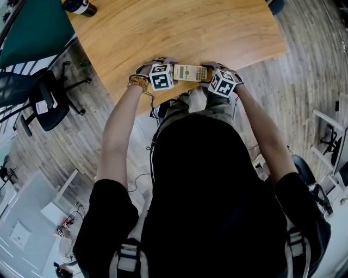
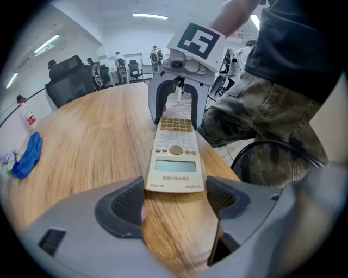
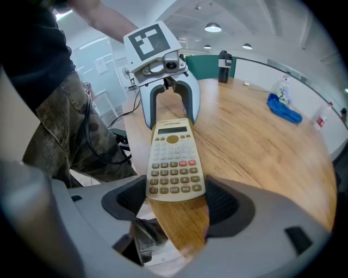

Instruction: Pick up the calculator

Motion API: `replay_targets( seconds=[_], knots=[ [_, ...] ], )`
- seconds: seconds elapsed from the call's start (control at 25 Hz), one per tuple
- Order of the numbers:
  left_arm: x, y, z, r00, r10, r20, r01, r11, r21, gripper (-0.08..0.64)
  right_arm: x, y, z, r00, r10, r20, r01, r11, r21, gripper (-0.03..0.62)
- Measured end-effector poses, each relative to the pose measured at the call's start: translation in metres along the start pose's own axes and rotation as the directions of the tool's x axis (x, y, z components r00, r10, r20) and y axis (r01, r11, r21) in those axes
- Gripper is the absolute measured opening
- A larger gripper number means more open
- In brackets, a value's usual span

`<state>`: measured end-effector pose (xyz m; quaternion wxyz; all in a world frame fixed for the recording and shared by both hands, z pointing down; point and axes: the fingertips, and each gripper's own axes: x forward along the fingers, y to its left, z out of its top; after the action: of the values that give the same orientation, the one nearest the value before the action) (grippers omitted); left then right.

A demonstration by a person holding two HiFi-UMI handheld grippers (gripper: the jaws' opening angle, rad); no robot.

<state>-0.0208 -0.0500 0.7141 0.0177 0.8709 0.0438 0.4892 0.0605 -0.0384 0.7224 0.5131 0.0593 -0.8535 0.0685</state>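
Note:
A cream calculator [image 1: 190, 73] lies lengthwise along the near edge of the wooden table [image 1: 179, 32], right in front of the person. My left gripper [image 1: 175, 73] holds its display end, with both pads against the calculator's [image 2: 175, 155] long sides. My right gripper [image 1: 207, 74] is closed on the keypad end, and its pads press the edges of the calculator [image 3: 173, 160] by the bottom key rows. Each gripper faces the other across the calculator: the right gripper [image 2: 176, 108] shows in the left gripper view, the left gripper [image 3: 168, 111] in the right gripper view.
A blue cloth [image 3: 284, 108] lies far across the table and a dark bottle [image 1: 79, 6] stands at its far left corner. The table edge runs just below the calculator, with the person's legs and cables [image 3: 103, 146] beneath. A black office chair [image 1: 46, 100] stands at the left.

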Motion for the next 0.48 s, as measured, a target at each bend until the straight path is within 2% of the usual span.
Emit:
replay_targets(
  seconds=[0.48],
  knots=[
    [-0.005,-0.001,0.011,0.999,0.003,0.054,-0.002,1.0,-0.012,0.373,-0.012,-0.001,-0.002,1.0,-0.002,-0.007,0.002,1.0,-0.019,0.351]
  ],
)
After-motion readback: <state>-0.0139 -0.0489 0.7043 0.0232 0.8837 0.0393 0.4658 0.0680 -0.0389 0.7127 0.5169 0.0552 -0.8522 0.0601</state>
